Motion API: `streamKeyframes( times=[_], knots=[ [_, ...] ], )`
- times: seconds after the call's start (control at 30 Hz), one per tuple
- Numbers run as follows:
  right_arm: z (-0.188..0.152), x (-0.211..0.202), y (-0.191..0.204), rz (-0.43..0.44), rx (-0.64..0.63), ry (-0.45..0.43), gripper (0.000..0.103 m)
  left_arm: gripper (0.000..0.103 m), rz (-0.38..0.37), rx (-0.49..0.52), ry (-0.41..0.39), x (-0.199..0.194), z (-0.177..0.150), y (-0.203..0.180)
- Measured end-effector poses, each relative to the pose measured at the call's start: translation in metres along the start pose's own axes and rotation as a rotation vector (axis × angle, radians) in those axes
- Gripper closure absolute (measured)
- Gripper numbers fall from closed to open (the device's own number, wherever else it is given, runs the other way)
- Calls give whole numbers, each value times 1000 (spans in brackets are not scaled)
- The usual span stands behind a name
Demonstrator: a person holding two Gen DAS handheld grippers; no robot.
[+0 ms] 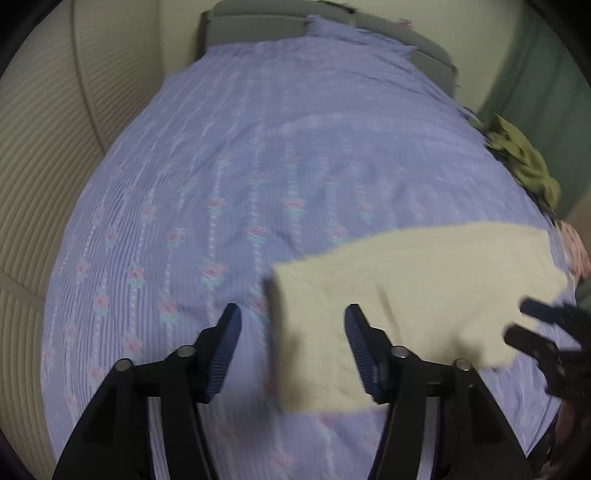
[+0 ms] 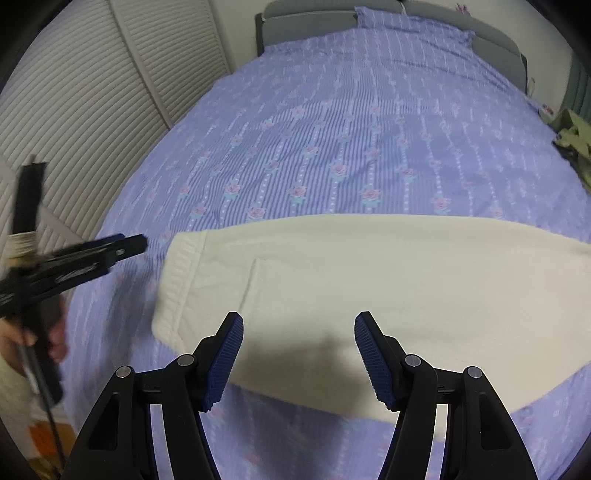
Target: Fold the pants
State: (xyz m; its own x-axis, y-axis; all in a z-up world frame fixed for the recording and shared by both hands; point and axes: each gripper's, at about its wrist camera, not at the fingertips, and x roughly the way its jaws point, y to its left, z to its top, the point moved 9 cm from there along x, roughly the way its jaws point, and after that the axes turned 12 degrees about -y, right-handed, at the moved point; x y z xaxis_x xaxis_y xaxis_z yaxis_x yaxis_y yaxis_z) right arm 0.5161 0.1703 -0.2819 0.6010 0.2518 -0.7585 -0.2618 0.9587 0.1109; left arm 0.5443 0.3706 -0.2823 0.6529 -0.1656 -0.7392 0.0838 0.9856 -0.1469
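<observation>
The cream pants (image 2: 369, 291) lie folded and flat on the purple flowered bedspread (image 2: 332, 140), near the front edge of the bed. In the right wrist view, the ribbed waistband end points to the left, and the other end runs off the right side of the picture, so that end is cut off. The left gripper (image 1: 291, 317) hangs above the left end of the pants with its two blue fingers apart and nothing between them. The left wrist view is blurry, so the edges of the pants are hard to make out there. The right gripper (image 2: 299, 325) hangs above the middle of the pants with its fingers also wide apart, and it holds nothing. Its shadow falls dark on the cloth below. The left gripper also shows at the left edge of the right wrist view, smeared. A hand (image 2: 55, 336) holds its handle, but only part of the hand shows. A green cloth (image 1: 524, 155) lies bunched at the far right side of the bed, partly cut off. A grey headboard (image 2: 314, 26) stands at the far end.
</observation>
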Motion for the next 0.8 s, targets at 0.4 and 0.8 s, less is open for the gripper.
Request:
streamKeyframes(
  times=[0.4,0.8],
  knots=[
    [-85,-63,-84,-28,43,70,39,36,6,54,28,-24,-75,-100],
    [-137,-19,-122,134,160,190,41,36,61,-21,127,-16,-120,-162]
  ],
)
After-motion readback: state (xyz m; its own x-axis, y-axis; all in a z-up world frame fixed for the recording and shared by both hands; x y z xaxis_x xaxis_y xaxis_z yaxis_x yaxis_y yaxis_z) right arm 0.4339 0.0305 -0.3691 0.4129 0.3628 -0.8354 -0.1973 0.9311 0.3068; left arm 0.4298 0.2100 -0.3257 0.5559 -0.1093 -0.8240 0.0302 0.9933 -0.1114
